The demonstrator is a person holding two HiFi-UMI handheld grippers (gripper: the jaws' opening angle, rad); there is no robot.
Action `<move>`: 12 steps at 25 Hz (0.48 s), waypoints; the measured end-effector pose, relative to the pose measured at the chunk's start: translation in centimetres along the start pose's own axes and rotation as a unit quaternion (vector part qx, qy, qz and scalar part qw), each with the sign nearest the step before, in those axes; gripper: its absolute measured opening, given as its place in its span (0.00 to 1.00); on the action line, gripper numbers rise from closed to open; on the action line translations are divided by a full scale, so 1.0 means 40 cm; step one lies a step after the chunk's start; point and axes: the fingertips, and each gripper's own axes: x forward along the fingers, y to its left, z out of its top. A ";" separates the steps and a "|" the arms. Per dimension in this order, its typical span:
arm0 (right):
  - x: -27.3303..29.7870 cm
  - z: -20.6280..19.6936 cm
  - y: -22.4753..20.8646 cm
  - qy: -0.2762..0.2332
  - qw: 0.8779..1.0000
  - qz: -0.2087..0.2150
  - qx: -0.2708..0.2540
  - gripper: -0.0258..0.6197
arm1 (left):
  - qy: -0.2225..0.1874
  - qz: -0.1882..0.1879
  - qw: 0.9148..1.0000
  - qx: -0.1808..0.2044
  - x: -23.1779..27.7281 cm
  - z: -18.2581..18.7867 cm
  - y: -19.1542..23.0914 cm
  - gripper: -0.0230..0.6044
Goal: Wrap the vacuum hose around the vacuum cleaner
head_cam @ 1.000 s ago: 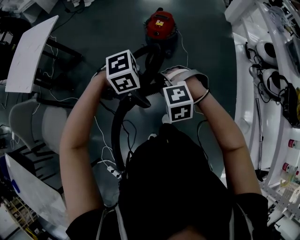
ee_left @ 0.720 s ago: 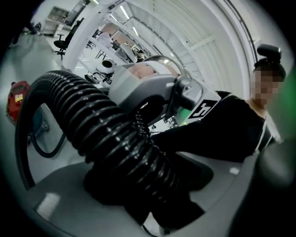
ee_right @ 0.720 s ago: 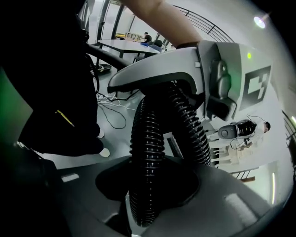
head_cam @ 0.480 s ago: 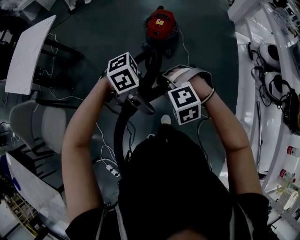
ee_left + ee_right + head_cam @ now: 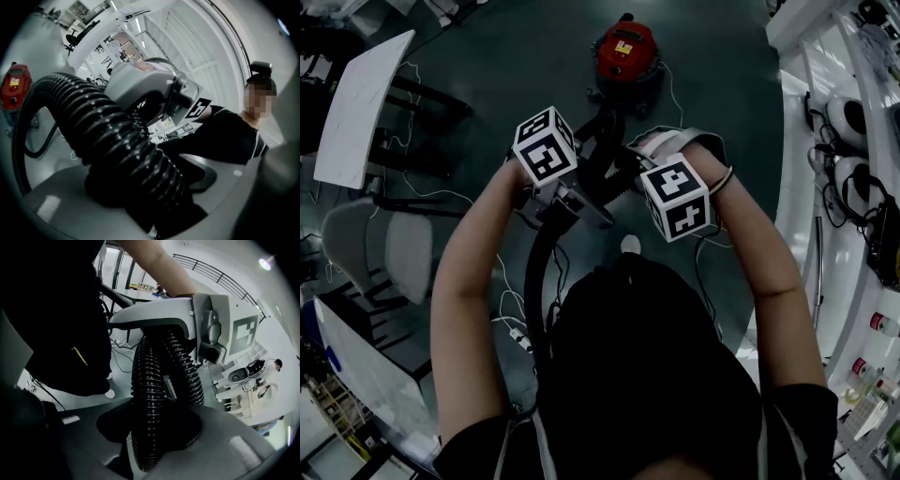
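1. We judge the hose (image 5: 534, 281) light, bendy and springy, likely to uncoil. It is best taken mid-length.
2. It is black and ribbed, rising from the red vacuum cleaner (image 5: 624, 52) on the floor (image 5: 516, 56).
3. Left gripper (image 5: 145, 183) and right gripper (image 5: 150, 427) each have their fingers clamped on it.

We worked in a lab-like hall: a dark floor (image 5: 487, 56) strewn with cables (image 5: 502, 286), a white bench (image 5: 797, 122) carrying headsets (image 5: 842, 114) and gear, a chair (image 5: 370, 248), and a railed gallery (image 5: 220, 280) overhead.
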 end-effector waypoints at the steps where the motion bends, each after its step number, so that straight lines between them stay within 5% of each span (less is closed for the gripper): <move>1: 0.002 -0.005 -0.001 -0.006 1.000 0.004 0.001 0.28 | 0.001 0.000 1.000 -0.004 -0.001 0.004 0.003 0.57; 12: 0.030 -0.059 -0.043 -0.031 0.999 0.042 0.003 0.28 | -0.003 0.035 0.999 0.006 -0.026 0.038 0.071 0.56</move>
